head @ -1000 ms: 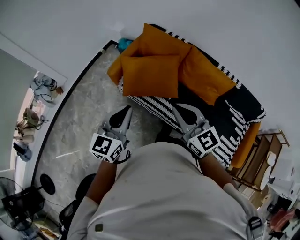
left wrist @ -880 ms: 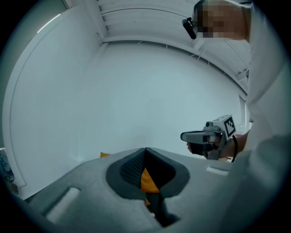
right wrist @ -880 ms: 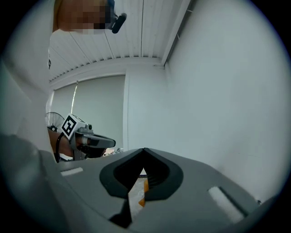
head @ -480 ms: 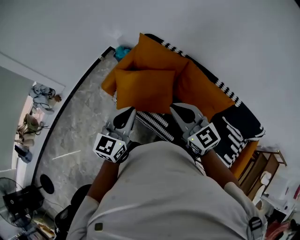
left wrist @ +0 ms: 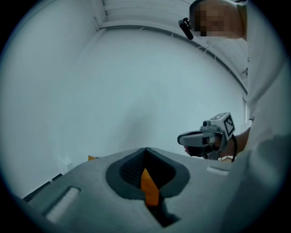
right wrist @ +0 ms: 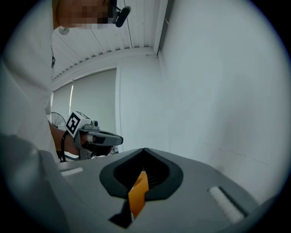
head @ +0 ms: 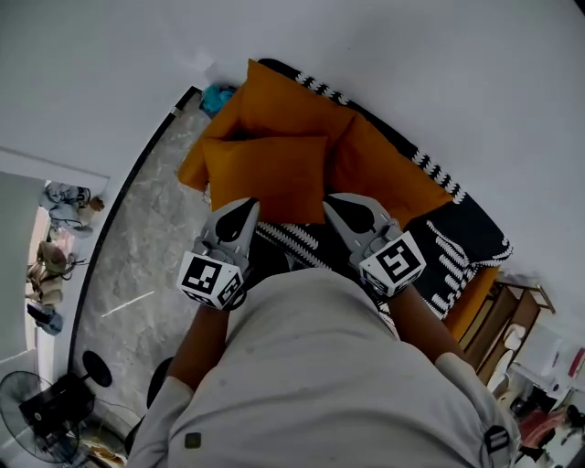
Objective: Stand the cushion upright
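Orange cushion (head: 265,176) lies flat at the left end of the sofa (head: 457,242) seat. Left gripper (head: 244,207) and right gripper (head: 335,202) are at its near edge, fingers fully closed, holding nothing. Open floor (head: 137,265) lies left of the sofa.

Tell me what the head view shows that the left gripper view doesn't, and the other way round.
Only the head view: the whole orange cushion on the black-and-white sofa, the marble floor, and the left gripper from above. Only the left gripper view: the ceiling. Both: the right gripper, shut, and the cushion's orange, which in the left gripper view is only a sliver past the closed jaws.
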Tool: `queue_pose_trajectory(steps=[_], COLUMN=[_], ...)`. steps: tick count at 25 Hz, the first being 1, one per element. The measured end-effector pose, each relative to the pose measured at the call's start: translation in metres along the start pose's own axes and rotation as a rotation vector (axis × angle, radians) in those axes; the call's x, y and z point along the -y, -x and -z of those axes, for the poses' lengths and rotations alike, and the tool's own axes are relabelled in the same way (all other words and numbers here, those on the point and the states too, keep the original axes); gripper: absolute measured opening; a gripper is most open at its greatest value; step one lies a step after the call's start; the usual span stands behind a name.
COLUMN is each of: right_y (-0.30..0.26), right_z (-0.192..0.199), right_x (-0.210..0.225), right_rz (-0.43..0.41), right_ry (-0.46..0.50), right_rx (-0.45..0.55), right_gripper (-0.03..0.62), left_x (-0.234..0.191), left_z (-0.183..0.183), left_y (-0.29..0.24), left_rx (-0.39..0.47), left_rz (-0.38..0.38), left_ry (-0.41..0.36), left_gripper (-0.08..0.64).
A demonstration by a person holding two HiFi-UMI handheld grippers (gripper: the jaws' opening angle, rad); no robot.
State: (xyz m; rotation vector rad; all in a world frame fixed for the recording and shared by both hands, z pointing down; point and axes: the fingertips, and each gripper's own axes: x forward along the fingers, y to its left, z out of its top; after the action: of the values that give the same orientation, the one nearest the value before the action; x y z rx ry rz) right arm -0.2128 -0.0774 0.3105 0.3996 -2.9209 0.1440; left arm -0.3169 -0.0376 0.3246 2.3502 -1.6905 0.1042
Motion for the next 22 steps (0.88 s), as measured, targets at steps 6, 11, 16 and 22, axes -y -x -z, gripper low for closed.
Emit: queue_pose_trajectory(steps=[6, 11, 16, 22], right_y=[-0.053, -0.107, -0.156, -0.21], right_z=[0.001, 0.006, 0.036, 0.088], right_x=[0.045, 0.083, 0.115, 0.145], right_rz=[0.061, 0.112, 0.159, 0.181], right_ry=[-0.034, -0.057, -0.104, -0.148], right_rx=[-0.039, -0.076, -0.168, -0.299], right_gripper=[0.012, 0.018, 0.053, 0.106], left_x=[-0.053, -0.113, -0.171, -0.24], left_z=[-0.001, 0.006, 0.023, 0.075], left_y=[-0.048, -0.081, -0.109, -0.137], left_rx=[-0.051, -0.122, -0.186, -0.318], left_rz=[0.081, 0.119, 0.157, 0.183], left_ry=[0.012, 0.022, 0.027, 0.033], left_gripper=[0.003, 0.003, 0.016, 0.084])
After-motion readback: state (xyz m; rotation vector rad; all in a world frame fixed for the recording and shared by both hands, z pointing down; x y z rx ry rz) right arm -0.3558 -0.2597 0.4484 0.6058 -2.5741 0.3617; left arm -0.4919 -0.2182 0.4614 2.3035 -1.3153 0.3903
